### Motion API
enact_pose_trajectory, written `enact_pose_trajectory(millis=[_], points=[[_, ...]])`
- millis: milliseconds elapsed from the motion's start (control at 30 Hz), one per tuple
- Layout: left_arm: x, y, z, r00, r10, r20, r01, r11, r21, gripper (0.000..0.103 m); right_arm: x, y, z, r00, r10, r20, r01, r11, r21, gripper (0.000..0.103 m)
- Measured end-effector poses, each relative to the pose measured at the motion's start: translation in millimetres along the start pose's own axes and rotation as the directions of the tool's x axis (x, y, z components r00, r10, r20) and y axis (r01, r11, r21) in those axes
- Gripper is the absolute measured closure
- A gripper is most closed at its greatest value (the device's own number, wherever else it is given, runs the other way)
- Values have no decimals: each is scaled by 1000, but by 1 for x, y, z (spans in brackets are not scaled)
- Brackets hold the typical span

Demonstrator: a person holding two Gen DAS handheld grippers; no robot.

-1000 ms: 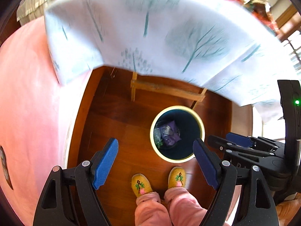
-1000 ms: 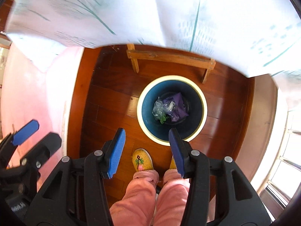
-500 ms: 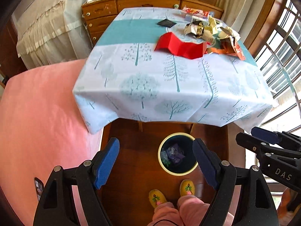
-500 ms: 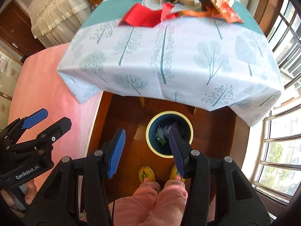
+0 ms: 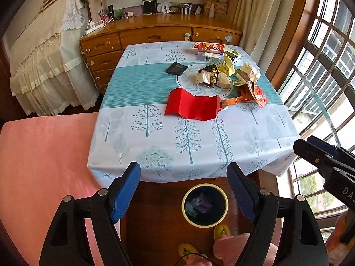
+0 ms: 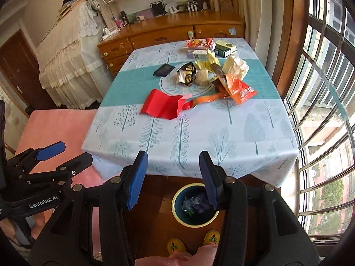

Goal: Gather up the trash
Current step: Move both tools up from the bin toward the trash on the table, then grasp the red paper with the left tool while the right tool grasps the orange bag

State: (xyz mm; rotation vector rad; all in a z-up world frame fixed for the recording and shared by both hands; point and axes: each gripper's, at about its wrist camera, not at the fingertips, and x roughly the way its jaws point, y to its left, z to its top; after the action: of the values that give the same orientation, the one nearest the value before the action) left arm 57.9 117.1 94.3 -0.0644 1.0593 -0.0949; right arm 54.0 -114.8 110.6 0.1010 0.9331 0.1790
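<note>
While hovering before the near edge of the table (image 5: 155, 88), carries nothing in either tool. Starting at the left: holds the left gripper (image 5: 183, 166) spread wide, with only air between its blue pads. Finds the trash up ahead on the cloth, well apart from both tools, around the middle and the far right of the table. Meets the red paper (image 5: 192, 107) first, lying flat and closest, with its long side running left to right. Goes on to the crumpled gold wrapper (image 5: 207, 75) just behind it on the round print, then to the orange wrapper (image 5: 255, 93) right beside the red paper's right corner. Holds the right gripper (image 6: 173, 154) about half spread, also pinching nothing. Looks like a reach forward and down for either hand: probably the left one for the red paper, and the right one for the orange wrapper on its side. Shows the bin (image 5: 183, 206) down on the wood floor, just under the near table edge and below both tools. Has purple and clear scraps (image 5: 199, 204) at the bottom, with lots of room left.
</note>
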Motion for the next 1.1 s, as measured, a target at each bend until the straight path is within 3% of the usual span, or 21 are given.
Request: enact_pose_trajectory(millis=[167,367,467,667,833,967,1000,1100], points=[[36,14,23,998,-17,-63,13,998,-63,22,12,-22,15,1000,-5,7,5,1000,13,58],[96,18,55,992,26,-124,-44,988,-149,22,69,-61,43,999,-22,-27,21,1000,-21,58],[131,4,77,982,62,-180,-90,984,-153,22,103,-85,67,999,-37,-40,35,997,-73,58],[195,-45,117,970,41,-241,-81,984,-159,22,180,-127,116,993,-87,-83,66,972,-228,58],[239,-83,141,958,56,-280,-96,986,-134,22,243,-144,140,984,-76,-163,22,949,-315,58],[273,-98,145,939,92,-331,-133,986,-103,22,281,-146,148,978,-80,-194,-4,917,-398,58],[280,-100,145,933,95,-346,-138,985,-103,24,289,-146,149,977,-77,-198,-11,911,-412,58],[299,-99,143,918,84,-389,-142,982,-123,46,304,-145,150,977,-79,-200,-20,893,-450,57]])
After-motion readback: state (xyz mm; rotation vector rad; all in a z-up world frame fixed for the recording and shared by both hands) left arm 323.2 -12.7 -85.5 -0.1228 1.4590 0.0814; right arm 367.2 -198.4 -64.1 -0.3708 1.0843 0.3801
